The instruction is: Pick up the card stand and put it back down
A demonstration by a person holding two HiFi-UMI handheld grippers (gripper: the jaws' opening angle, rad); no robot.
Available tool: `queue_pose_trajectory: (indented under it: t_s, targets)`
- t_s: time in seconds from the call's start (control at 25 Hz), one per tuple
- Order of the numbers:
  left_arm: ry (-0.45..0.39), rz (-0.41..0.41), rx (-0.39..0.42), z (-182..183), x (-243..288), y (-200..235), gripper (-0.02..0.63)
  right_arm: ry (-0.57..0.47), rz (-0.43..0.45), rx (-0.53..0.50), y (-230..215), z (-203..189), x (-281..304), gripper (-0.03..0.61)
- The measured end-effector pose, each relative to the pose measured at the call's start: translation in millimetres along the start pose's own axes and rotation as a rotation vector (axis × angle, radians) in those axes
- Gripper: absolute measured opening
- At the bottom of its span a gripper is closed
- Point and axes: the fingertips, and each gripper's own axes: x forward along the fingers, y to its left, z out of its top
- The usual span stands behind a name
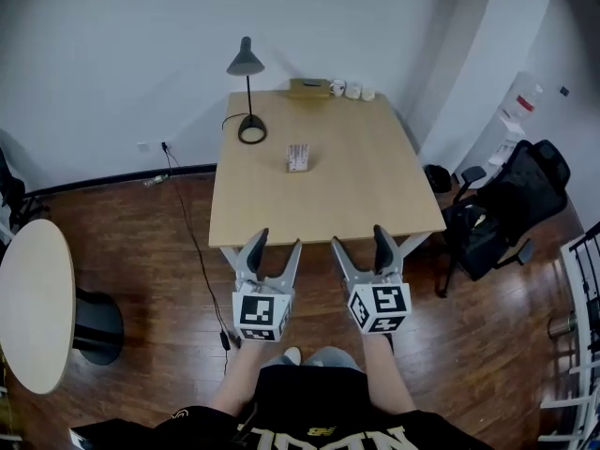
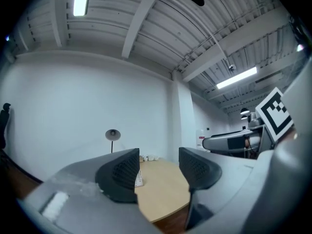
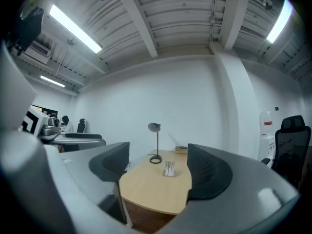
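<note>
1. Left hand-held gripper and right hand-held gripper, seen from the head view, are held side by side in front of the person, pointing at the near edge of a pale wooden surface. Each has its jaws apart with nothing between them. A marker cube sits on the back of each.
2. In the same view, the card stand stands upright on the surface, left of its middle and well apart from both grippers. A black desk lamp stands behind it near the far left corner. A flat box and a row of small white cups line the far edge against the white wall.
3. Also there, a round table is at the left and a black office chair at the right, both on a dark wooden floor.
4. From the left gripper view, the two dark ribbed jaws stand partly open and hold nothing. The card stand shows far off, just beside the inner edge of the left jaw, with the lamp above it. The right gripper's marker cube is at the right edge.
5. From the right gripper view, the jaws are open and empty. Through the gap, the card stand rests on the surface, with the lamp just behind and to its left.
</note>
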Motion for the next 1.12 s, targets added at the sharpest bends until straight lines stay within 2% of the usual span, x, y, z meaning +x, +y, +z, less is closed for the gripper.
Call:
queue_pose_trajectory:
  t_s: [0.16,0.4,0.6,0.68,1.0,1.12]
  targets:
    - [0.025,0.006,0.005,-16,19,19,0.253,0.025,0.008,0.001,-5,-7,35,0.368]
    - [0.019,0.071,-0.08,-23,56,67,0.253,0.053,0.087,-0.024,-3,-23,103,0.367]
    - [0.038,0.134,0.001,-24,109,96,0.258,0.034,0.155,-0.008,-15,-22,171,0.368]
    - [0.046,0.149,0.042,-19,134,103,0.296,0.04,0.18,0.0,-22,-20,202,0.376]
    - [0.054,0.21,0.034,-27,225,141,0.316,0.005,0.273,-0.036,-53,-7,291,0.403]
    - [0.047,0.217,0.051,-27,251,142,0.314,-0.015,0.276,-0.034,-74,-6,310,0.403]
